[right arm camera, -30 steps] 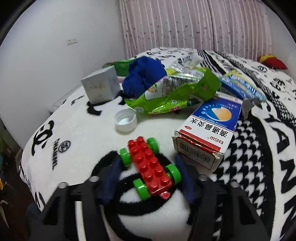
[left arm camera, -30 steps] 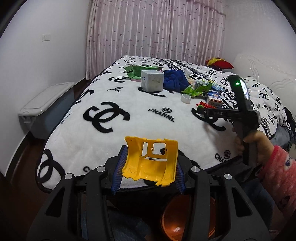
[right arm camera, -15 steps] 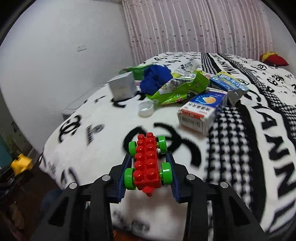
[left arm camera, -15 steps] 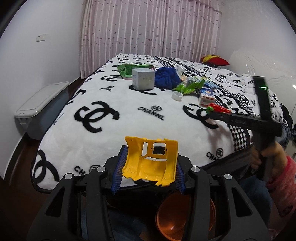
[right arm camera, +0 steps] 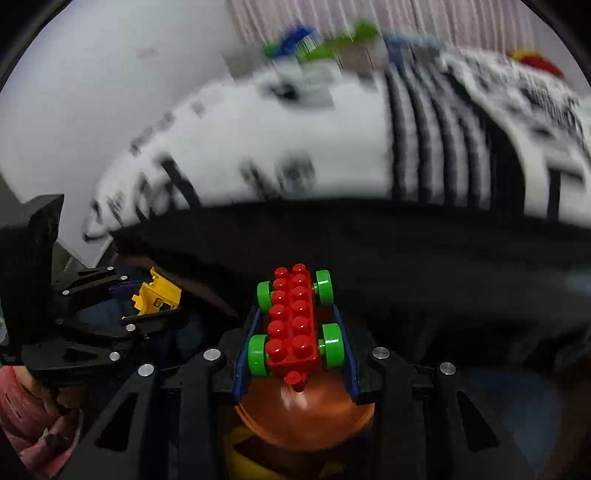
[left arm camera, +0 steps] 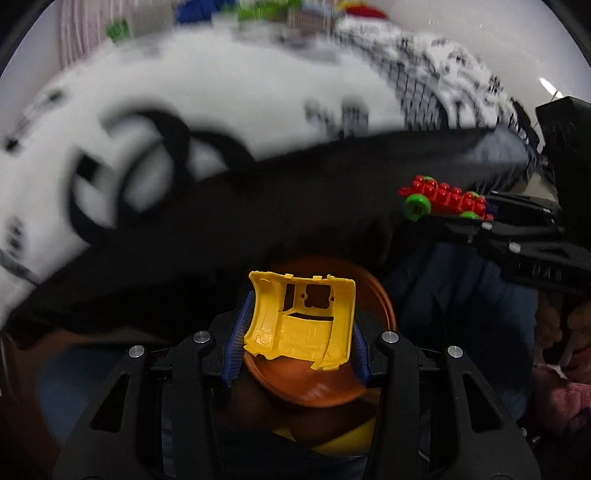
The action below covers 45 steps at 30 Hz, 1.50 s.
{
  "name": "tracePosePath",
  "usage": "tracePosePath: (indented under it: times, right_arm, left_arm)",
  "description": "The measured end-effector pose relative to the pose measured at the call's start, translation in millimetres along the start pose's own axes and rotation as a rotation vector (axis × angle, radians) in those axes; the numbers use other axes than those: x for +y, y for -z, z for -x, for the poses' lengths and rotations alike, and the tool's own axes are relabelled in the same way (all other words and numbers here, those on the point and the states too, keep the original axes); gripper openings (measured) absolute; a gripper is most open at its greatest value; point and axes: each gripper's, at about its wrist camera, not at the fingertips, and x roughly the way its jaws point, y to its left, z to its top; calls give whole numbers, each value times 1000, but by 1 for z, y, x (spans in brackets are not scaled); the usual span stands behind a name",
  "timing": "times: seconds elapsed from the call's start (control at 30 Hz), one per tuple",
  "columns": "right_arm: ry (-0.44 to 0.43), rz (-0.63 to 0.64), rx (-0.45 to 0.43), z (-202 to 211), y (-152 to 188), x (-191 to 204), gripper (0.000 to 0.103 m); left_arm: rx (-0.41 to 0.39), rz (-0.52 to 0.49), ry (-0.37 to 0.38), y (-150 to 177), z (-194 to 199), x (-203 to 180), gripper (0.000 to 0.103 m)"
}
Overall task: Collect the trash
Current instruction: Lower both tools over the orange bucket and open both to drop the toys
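A broken yellow plastic toy shell [left arm camera: 295,314] sits between the blue pads of my left gripper [left arm camera: 300,343], which is shut on it. Right under it lies an orange bowl [left arm camera: 321,391]. My right gripper [right arm camera: 295,343] is shut on a red brick car with green wheels [right arm camera: 293,321], and it hangs over the same orange bowl [right arm camera: 303,417]. In the left wrist view the red car [left arm camera: 447,199] shows at the right. In the right wrist view the yellow shell [right arm camera: 159,295] shows at the left. Both grippers point steeply down beside the bed.
The bed's white blanket with black logos [left arm camera: 258,92] fills the blurred upper half, with a dark edge [left arm camera: 221,229] below it. Wrappers and boxes [left arm camera: 258,13] smear along the far top. A hand in a pink sleeve [right arm camera: 22,406] holds the left gripper. Something yellow [right arm camera: 243,450] lies under the bowl.
My right gripper closed on the red car and lifted it off the blanket. Both grippers then drew back past the bed's edge and tipped down over the orange bowl.
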Motion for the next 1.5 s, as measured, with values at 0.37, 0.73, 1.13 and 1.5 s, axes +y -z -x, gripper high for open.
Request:
tracePosePath:
  times: [0.37, 0.73, 1.13, 1.5]
  right_arm:
    - [52, -94, 255, -81, 48, -6, 38]
    - [80, -114, 344, -110, 62, -9, 39]
    - [99, -161, 307, -100, 57, -19, 64]
    - [105, -203, 286, -96, 57, -29, 66]
  left_arm:
    - [295, 143, -53, 26, -93, 15, 45]
    - [394, 147, -68, 27, -125, 17, 45]
    - [364, 142, -94, 25, -127, 15, 72]
    - [368, 168, -89, 28, -126, 18, 78]
